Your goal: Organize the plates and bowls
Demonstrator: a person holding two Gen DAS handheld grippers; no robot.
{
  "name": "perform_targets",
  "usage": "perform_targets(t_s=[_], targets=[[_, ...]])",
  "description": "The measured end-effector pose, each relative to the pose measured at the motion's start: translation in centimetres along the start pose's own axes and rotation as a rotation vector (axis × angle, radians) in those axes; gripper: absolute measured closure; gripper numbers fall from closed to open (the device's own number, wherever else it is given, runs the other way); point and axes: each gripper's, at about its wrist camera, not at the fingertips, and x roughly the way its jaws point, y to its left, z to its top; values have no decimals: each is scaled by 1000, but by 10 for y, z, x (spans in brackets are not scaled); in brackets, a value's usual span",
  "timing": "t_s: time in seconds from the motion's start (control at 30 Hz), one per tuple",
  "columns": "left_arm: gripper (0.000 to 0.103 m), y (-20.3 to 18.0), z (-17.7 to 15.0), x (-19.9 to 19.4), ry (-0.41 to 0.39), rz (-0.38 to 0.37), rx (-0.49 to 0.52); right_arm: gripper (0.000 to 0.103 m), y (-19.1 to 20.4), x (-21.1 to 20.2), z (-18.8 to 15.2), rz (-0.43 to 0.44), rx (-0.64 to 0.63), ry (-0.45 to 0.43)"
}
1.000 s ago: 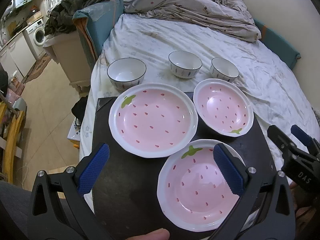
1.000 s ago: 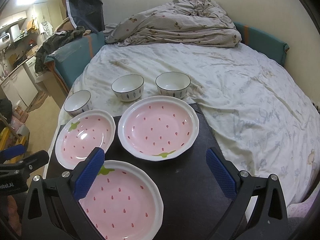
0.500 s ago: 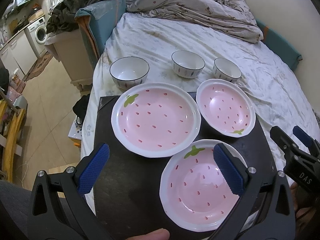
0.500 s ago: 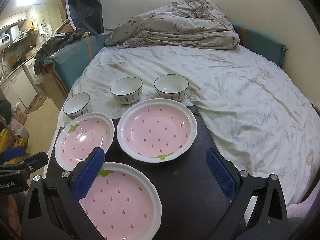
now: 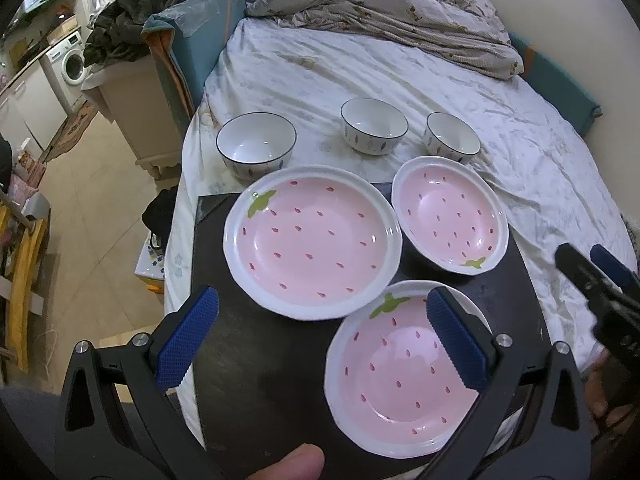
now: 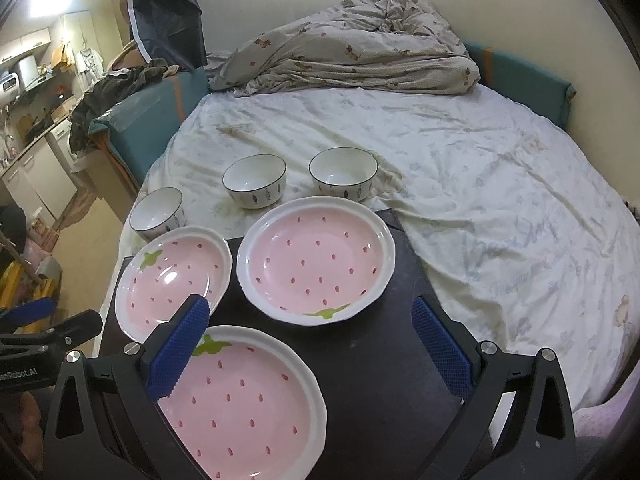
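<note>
On the bed [image 6: 460,184] lies a black board [image 6: 384,344] bearing three pink strawberry plates [image 6: 316,260], with three white bowls [image 6: 254,186] just beyond its far edge. Over its near edge hover the left gripper [image 5: 320,334] and right gripper [image 6: 310,340], both spread, holding nothing.

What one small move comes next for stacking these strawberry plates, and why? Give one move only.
Probably lower the open left gripper toward the near rim of the nearest strawberry plate, which sits closest below it on the black board. Both grippers are empty, the right gripper also open, and all three plates lie apart, unstacked.
</note>
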Motion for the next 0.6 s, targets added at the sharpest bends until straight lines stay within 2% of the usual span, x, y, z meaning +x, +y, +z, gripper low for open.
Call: perform_targets(t_s=[0.27,0.37,0.43,0.5,0.6], targets=[[0,25,36,22,106,-7,-53,0,10,9,37,114,53,60],[0,40,48,45,181,-15,-88,0,11,32,43,224,115,144],[0,51,55,60,200,10,-106,0,14,52,43,286,138,211],[0,59,58,74,214,43,-112,0,19,69,40,306,142,257],[0,72,59,91,234,55,-153,2,27,92,37,277,120,303]])
